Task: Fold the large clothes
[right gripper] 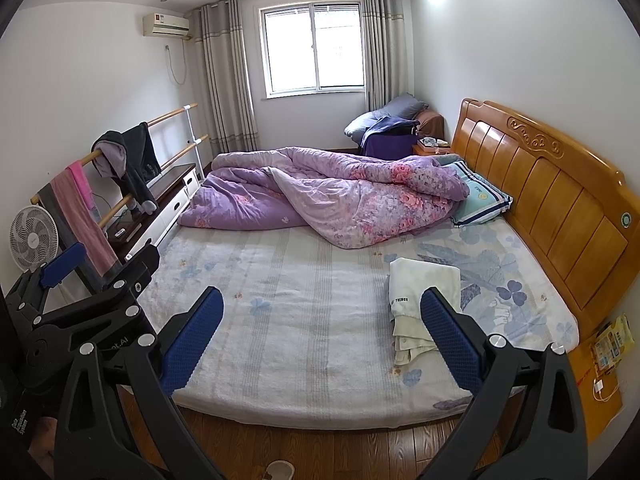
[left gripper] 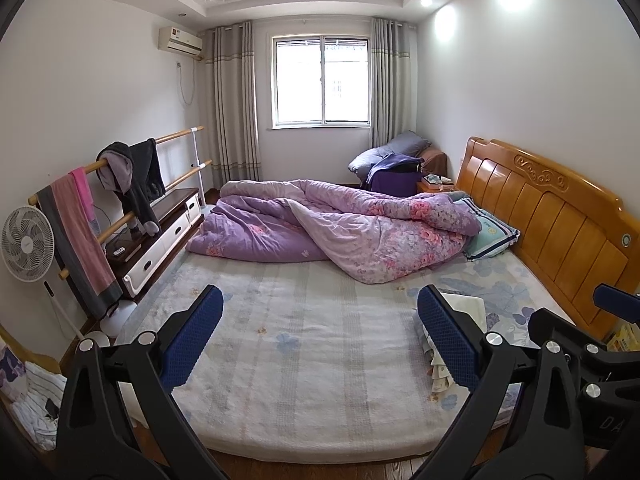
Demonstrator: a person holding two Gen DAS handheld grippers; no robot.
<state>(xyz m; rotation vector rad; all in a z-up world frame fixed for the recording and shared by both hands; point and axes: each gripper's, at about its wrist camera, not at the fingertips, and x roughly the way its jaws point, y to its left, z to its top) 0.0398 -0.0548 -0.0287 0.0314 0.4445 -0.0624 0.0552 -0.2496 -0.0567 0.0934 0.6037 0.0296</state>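
A folded cream garment (right gripper: 420, 300) with dark lettering lies on the right side of the bed (right gripper: 304, 320), near the headboard; in the left wrist view (left gripper: 464, 320) my finger hides most of it. My left gripper (left gripper: 318, 336) is open and empty above the bed's near edge. My right gripper (right gripper: 320, 336) is open and empty, held over the floor by the bed, its right finger in front of the garment. Each gripper shows in the other's view: the right (left gripper: 592, 344), the left (right gripper: 80, 292).
A crumpled purple floral duvet (right gripper: 340, 196) and a striped pillow (right gripper: 480, 200) fill the far half of the bed. A wooden headboard (right gripper: 560, 200) stands on the right. A rail with hanging clothes (right gripper: 124, 160), a fan (right gripper: 32, 240) and a low cabinet (right gripper: 168, 208) line the left wall.
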